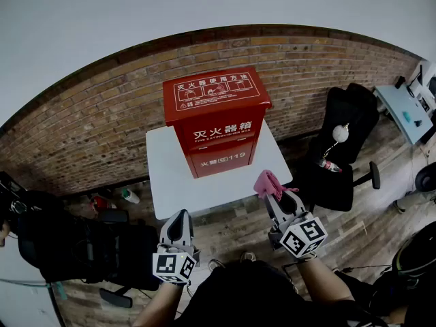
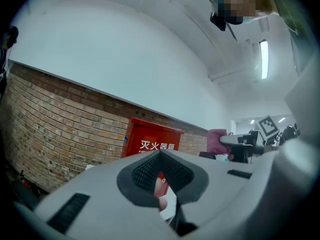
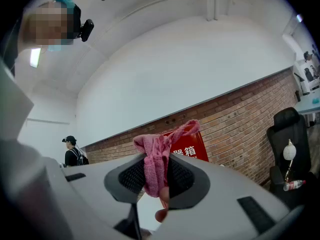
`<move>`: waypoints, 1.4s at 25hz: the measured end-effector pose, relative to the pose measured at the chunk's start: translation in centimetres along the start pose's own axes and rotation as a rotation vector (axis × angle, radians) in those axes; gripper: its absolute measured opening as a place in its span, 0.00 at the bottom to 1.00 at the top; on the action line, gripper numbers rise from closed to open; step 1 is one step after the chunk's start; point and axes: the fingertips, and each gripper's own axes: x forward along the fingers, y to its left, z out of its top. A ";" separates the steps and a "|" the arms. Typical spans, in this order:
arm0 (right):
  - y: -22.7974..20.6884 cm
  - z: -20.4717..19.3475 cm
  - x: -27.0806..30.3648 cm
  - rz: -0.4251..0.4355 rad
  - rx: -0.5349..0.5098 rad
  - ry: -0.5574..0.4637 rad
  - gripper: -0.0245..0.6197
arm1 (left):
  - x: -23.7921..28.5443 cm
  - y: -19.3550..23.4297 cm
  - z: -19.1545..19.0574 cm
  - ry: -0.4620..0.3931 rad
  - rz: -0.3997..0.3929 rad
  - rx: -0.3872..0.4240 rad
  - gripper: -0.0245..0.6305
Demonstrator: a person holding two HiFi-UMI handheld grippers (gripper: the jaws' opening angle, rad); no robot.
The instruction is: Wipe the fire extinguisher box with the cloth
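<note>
A red fire extinguisher box (image 1: 216, 121) stands upright on a small white table (image 1: 167, 182) against the brick wall; the same red box (image 2: 150, 143) shows past the left jaws, and the red box (image 3: 187, 146) shows behind the right jaws. My right gripper (image 1: 272, 191) is shut on a pink cloth (image 1: 266, 182), held just off the table's front right corner. The pink cloth (image 3: 156, 161) bunches between the right gripper (image 3: 156, 176) jaws. My left gripper (image 1: 178, 225) hangs below the table's front edge, shut with nothing held. The left gripper (image 2: 161, 174) jaws meet.
A black office chair (image 1: 344, 148) with a bottle on it stands right of the table. Black chairs and bags (image 1: 75, 244) sit at the left. Bottles (image 1: 126, 196) lie on the floor by the wall. A person (image 3: 72, 151) stands far off.
</note>
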 end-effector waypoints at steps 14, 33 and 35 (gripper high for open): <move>-0.5 -0.7 -0.1 -0.075 -0.173 0.035 0.21 | -1.9 0.3 -0.1 0.013 -0.010 0.017 0.06; -5.8 1.2 6.8 -0.143 -1.105 0.123 0.21 | 2.6 0.8 -3.3 0.081 0.086 -0.013 0.06; -7.0 1.4 8.1 -0.137 -1.204 0.130 0.21 | 3.8 0.4 -3.2 0.078 0.126 -0.011 0.06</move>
